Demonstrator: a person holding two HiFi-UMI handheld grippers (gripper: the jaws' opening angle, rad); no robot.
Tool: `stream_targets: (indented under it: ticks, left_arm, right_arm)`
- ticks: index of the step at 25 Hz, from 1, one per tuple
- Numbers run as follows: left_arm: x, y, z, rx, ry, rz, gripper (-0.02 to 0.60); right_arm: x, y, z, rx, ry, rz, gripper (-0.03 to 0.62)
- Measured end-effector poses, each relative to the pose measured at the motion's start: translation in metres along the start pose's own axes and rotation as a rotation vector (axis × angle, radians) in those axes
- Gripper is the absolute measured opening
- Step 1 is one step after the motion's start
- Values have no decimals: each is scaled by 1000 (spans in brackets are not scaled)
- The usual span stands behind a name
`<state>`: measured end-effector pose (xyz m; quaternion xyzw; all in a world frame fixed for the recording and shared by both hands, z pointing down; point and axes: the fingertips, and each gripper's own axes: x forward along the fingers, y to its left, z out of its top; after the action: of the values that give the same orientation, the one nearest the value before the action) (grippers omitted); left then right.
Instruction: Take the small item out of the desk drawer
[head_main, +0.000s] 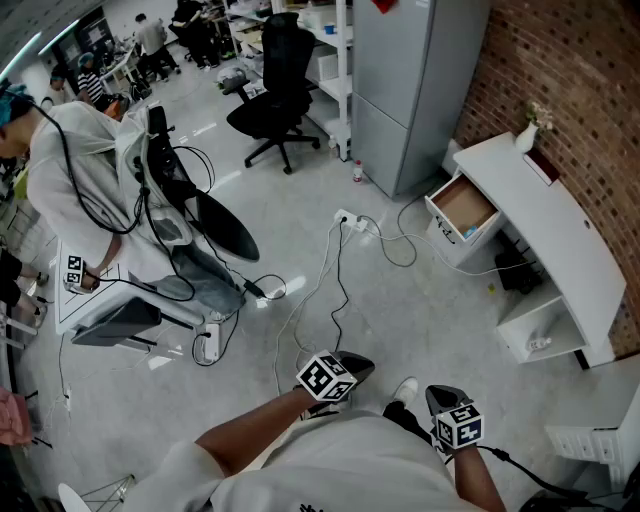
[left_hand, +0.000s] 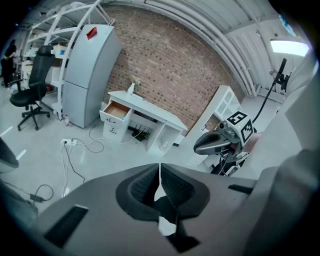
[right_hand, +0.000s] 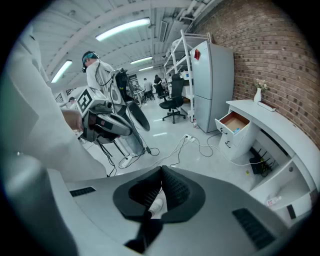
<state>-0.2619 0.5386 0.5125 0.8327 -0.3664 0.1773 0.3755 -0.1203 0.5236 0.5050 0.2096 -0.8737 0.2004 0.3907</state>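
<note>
A white desk (head_main: 545, 215) runs along the brick wall at the right. Its drawer (head_main: 463, 206) stands pulled out, and a small blue item (head_main: 470, 229) lies in the near corner. The drawer (right_hand: 233, 121) and the blue item (right_hand: 236, 129) also show in the right gripper view; the left gripper view shows the drawer (left_hand: 116, 110) far off. I stand several steps from the desk. Both grippers hang close to my body: the left gripper (head_main: 358, 366) and the right gripper (head_main: 438, 396), each shut and holding nothing. Their pads meet in both gripper views (left_hand: 160, 168) (right_hand: 161, 174).
Cables and a power strip (head_main: 349, 219) trail over the floor between me and the desk. A grey cabinet (head_main: 412, 80) stands left of the desk, a black office chair (head_main: 273, 95) beyond it. A person in white (head_main: 72, 165) works at equipment on the left. A vase (head_main: 527, 134) sits on the desk.
</note>
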Motion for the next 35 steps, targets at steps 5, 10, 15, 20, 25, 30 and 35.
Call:
stream_targets:
  ticks: [5, 10, 15, 20, 25, 30, 35]
  left_arm:
    - [40, 16, 32, 31, 5, -1, 31]
    - [91, 27, 79, 57, 14, 27, 31]
    - [174, 39, 148, 70, 33, 109, 32]
    - [254, 51, 226, 116, 48, 177, 32]
    - [339, 63, 297, 86, 24, 231, 34]
    - [396, 78, 337, 83, 81, 244, 75]
    - [447, 121, 376, 77, 115, 256, 123]
  right_arm:
    - [7, -49, 15, 27, -39, -36, 29]
    - [14, -115, 22, 55, -52, -14, 29]
    - [5, -225, 39, 56, -85, -1, 31]
    - [-3, -328, 45, 67, -98, 5, 42]
    - [-18, -441, 46, 57, -109, -8, 110]
    - [-23, -507, 34, 133, -104, -16, 110]
    - [-16, -550, 39, 218, -108, -37, 110]
